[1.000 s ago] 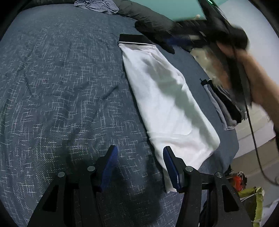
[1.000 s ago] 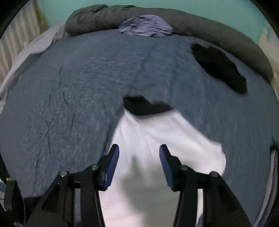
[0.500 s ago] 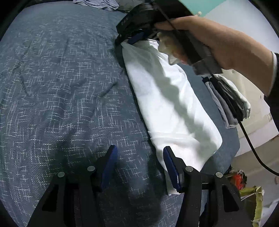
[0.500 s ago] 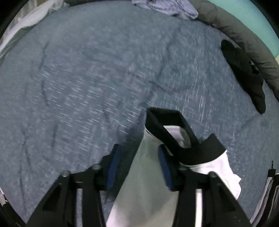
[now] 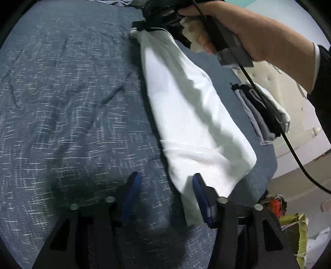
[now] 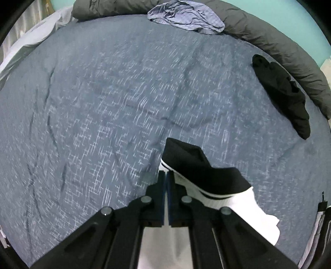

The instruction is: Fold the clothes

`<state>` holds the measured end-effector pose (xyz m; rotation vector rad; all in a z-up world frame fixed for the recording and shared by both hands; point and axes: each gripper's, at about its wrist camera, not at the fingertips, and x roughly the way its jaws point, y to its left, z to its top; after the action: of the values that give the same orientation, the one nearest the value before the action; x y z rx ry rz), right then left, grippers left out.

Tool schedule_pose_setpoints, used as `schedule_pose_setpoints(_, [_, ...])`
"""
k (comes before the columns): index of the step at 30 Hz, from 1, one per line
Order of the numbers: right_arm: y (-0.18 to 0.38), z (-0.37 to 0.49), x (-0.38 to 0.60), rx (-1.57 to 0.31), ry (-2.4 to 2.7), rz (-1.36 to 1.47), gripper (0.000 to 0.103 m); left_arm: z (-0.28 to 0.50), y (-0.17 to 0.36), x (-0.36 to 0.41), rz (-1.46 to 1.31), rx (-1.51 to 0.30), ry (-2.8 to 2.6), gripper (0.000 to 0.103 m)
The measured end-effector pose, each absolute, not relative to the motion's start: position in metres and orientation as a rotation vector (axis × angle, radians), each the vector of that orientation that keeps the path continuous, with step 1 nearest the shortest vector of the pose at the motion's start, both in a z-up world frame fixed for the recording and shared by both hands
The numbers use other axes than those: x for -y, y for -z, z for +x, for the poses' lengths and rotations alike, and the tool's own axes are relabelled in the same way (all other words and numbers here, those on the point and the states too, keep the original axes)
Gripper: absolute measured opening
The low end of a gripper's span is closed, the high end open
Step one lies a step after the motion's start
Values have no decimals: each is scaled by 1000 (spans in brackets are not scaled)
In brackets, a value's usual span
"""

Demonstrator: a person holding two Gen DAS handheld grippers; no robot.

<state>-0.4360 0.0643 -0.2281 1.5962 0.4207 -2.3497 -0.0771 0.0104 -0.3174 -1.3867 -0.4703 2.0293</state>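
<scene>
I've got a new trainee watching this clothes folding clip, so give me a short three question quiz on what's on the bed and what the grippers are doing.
1. True or false: the right gripper is shut on the collar end of the white shirt.
2. Which lies near the bed's far edge? A) crumpled blue garment B) red towel C) shoes
3. Fill in: the left gripper's jaws, which have just been closing, stand ____ beside the shirt's hem.

Key: 1 true; 2 A; 3 open.

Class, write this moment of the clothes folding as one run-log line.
task: fold clothes | right claw: just closed on collar end of white shirt | left claw: closing around hem, not gripping | surface: blue bedspread
</scene>
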Motion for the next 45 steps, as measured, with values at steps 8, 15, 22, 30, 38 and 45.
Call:
schedule_pose_setpoints(8, [226,-444,-62,-395,2400,1560,1,-74,321,-18,-1378,480,-1962,4])
schedule_pose_setpoints(15, [214,-455,-60,-389,2455,1535,1,-70,325,-17,-1388,504,-1947,3])
schedule_pose_setpoints(22, [217,-465,-58,-390,2479,1536,1,-67,328,-8,-1400,518,-1918,3])
schedule_pose_setpoints(30, [225,-460,-53,-313,2371,1605,1,-68,324,-7,-1407,518,-1947,3])
schedule_pose_setpoints(38, [199,-457,-68,-208,2325,1534,61,-74,309,10,-1372,510,-2026,9])
schedule_pose_setpoints(45, [164,-442,-110,-185,2315,1484,61,-85,307,17,-1350,519,-2082,17])
